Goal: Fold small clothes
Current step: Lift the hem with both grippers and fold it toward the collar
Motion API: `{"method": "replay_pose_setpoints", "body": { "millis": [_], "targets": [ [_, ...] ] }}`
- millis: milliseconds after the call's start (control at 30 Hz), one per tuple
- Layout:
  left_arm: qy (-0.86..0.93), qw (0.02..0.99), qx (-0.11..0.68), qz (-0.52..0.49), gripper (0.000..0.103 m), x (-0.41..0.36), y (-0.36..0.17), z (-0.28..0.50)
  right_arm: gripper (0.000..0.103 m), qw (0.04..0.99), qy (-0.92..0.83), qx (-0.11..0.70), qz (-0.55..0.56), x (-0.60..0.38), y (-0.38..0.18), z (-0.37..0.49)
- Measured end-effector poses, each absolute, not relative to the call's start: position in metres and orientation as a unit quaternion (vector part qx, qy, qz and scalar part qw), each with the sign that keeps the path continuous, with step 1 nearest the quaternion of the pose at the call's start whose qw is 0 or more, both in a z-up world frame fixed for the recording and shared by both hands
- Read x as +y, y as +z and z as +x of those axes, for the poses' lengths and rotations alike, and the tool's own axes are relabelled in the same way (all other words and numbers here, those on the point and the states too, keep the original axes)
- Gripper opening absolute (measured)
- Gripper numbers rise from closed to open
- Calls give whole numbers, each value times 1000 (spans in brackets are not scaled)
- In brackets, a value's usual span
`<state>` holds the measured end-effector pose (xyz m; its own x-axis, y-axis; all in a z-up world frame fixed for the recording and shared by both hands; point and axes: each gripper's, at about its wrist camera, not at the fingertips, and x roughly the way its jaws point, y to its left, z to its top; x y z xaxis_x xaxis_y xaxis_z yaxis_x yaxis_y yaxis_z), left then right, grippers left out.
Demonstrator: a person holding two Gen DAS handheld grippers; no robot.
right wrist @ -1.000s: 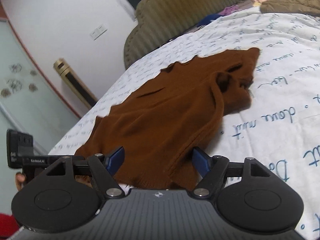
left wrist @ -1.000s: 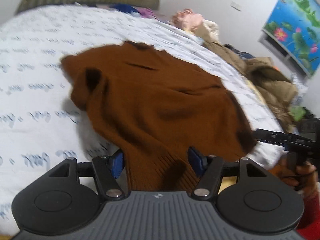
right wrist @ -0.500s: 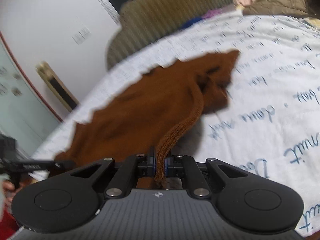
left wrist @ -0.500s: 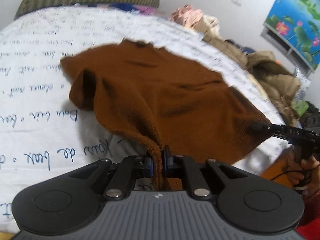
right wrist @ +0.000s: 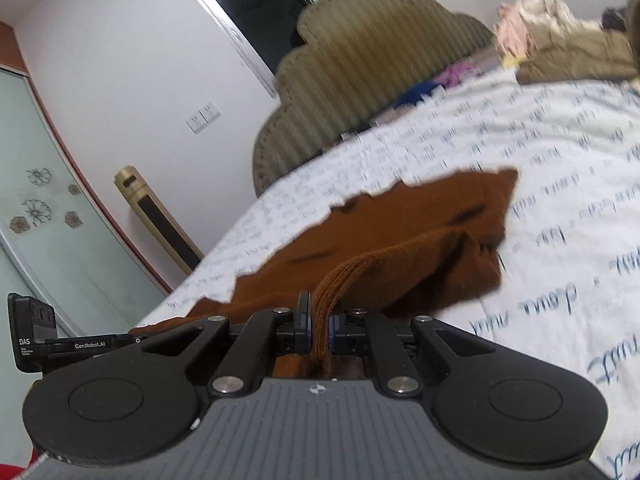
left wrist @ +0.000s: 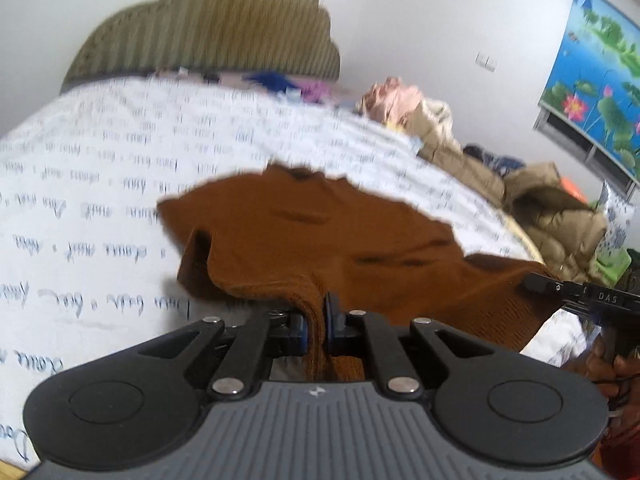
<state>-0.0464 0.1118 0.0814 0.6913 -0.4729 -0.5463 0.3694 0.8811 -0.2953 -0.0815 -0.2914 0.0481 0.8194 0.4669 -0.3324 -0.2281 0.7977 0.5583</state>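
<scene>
Left wrist view puts the biggest risk in plain sight: the brown sweater (left wrist: 312, 248) is a heavy knit spread over the bed (left wrist: 100, 184), and only its ribbed near hem is off the sheet. If the two corners are carried unevenly, I judge the body will drag and skew, and the loose flap on the sweater's left edge could fold under itself. A smaller risk is slippage, since each pinch takes only a narrow bunch of ribbing.

The left gripper (left wrist: 316, 324) has its blue pads pressed tight on that hem, with cloth bunched between them. The right gripper (right wrist: 320, 330) is clamped the same way on the hem's other corner, a thick ridge of rib standing up from its jaws. Its fingertips reach the sweater's right edge in the left view.

Beyond the sweater the white sheet with blue script runs to a padded olive headboard (right wrist: 380, 64). Right of the sweater lies a pile of tan coats (left wrist: 552, 216); behind those, a lotus picture (left wrist: 600, 80) on the wall.
</scene>
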Motion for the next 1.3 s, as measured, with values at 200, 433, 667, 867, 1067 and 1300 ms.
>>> {"method": "replay_pose_setpoints", "body": {
  "millis": [200,433,667,867,1067,1300],
  "targets": [
    [-220,941,245,-84,4,114,124,-65,13,937,192,170,239,-290,87,-94],
    [-191,953,226,-71,4,109,135,-48,13,938,184,151,252,-300,96,-83],
    [-250,894,362,-81,27,114,65,-34,13,931,159,191,268,-300,66,-72],
    [-250,864,428,-89,93,112,-2,-48,13,929,142,213,268,-301,50,-74],
    [-289,851,429,-95,94,81,-12,-50,13,927,141,222,267,-296,44,-75],
    [-307,816,472,-132,9,75,-21,-48,13,928,145,222,262,-294,44,-76]
  ]
}}
